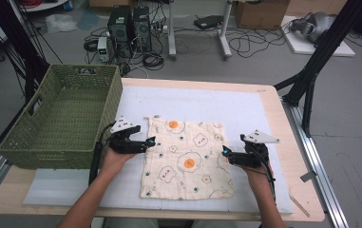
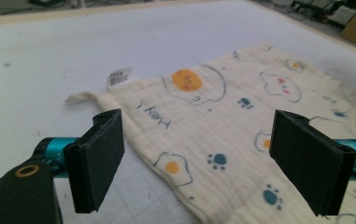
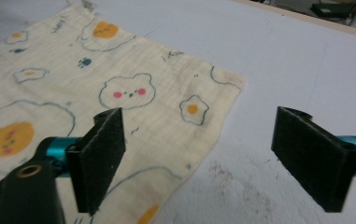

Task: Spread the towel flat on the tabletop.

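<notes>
A cream cloth printed with fried eggs, bears and paw prints lies flat on the white mat. My left gripper hovers open at the cloth's left edge, near its far left corner. In the left gripper view the cloth spreads between and beyond the jaws, with a small white label at its corner. My right gripper is open at the cloth's right edge. In the right gripper view the cloth's edge runs between the jaws, with bare mat to the right.
A green woven basket stands on the table's left side, close to my left hand. The wooden table edge rims the mat. Computers, cables and boxes sit on the floor beyond the table.
</notes>
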A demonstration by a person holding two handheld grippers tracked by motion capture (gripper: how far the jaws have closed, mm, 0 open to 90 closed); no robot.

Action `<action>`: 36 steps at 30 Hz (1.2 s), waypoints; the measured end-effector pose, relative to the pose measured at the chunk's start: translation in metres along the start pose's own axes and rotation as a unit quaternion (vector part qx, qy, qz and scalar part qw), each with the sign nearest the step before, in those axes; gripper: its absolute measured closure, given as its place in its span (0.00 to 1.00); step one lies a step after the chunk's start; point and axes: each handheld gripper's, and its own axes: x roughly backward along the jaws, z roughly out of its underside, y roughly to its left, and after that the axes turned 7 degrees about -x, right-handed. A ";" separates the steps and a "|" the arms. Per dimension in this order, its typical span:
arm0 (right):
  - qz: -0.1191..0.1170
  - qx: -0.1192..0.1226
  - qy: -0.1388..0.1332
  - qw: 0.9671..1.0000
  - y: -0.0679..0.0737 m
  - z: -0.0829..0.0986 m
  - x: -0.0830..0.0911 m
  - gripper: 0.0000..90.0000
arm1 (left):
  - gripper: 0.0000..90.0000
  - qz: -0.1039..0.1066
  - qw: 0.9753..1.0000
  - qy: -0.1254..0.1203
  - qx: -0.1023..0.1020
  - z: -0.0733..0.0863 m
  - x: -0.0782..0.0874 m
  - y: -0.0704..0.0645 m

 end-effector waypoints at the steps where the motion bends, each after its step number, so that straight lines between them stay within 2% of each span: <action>1: -0.001 0.004 0.001 1.000 0.000 0.002 0.004 0.13 | 0.21 -0.001 1.000 -0.012 -0.001 -0.001 0.004 -0.001; 2: -0.001 0.006 0.000 1.000 0.000 0.005 0.008 0.13 | 0.21 -0.001 1.000 -0.024 0.004 -0.001 0.009 -0.001; 4: -0.004 0.014 -0.002 1.000 0.000 0.009 0.014 0.13 | 0.21 0.006 1.000 -0.028 0.002 0.000 0.015 -0.003; 7: 0.001 0.042 0.007 0.999 0.002 0.013 0.020 0.13 | 0.21 0.008 0.999 -0.032 0.003 0.003 0.022 -0.006; 11: -0.007 0.041 0.006 0.999 0.001 0.016 0.023 0.13 | 0.23 0.016 0.998 -0.055 0.011 0.006 0.028 -0.008; 13: -0.012 0.036 0.000 0.999 0.001 0.018 0.025 0.13 | 0.23 0.020 0.998 -0.057 0.004 0.007 0.030 -0.008; 17: -0.011 0.042 -0.009 0.999 0.003 0.017 0.030 0.13 | 0.23 0.034 0.996 -0.076 -0.009 0.008 0.032 -0.010; 21: -0.008 0.036 -0.017 0.999 0.003 0.016 0.033 0.13 | 0.23 0.027 0.997 -0.069 -0.028 0.010 0.032 -0.013; 26: -0.004 0.035 -0.021 0.999 0.003 0.016 0.032 0.13 | 0.22 0.021 0.998 -0.064 -0.017 0.010 0.033 -0.013; 31: -0.003 0.039 -0.018 0.999 0.004 0.016 0.030 0.13 | 0.19 0.018 0.998 -0.064 0.020 0.010 0.034 -0.010; 33: -0.002 0.039 -0.017 0.999 0.004 0.016 0.030 0.13 | 0.19 0.021 0.997 -0.066 0.020 0.010 0.036 -0.009; 36: -0.001 0.038 -0.022 0.999 0.004 0.016 0.032 0.13 | 0.20 0.016 0.997 -0.069 0.023 0.010 0.036 -0.009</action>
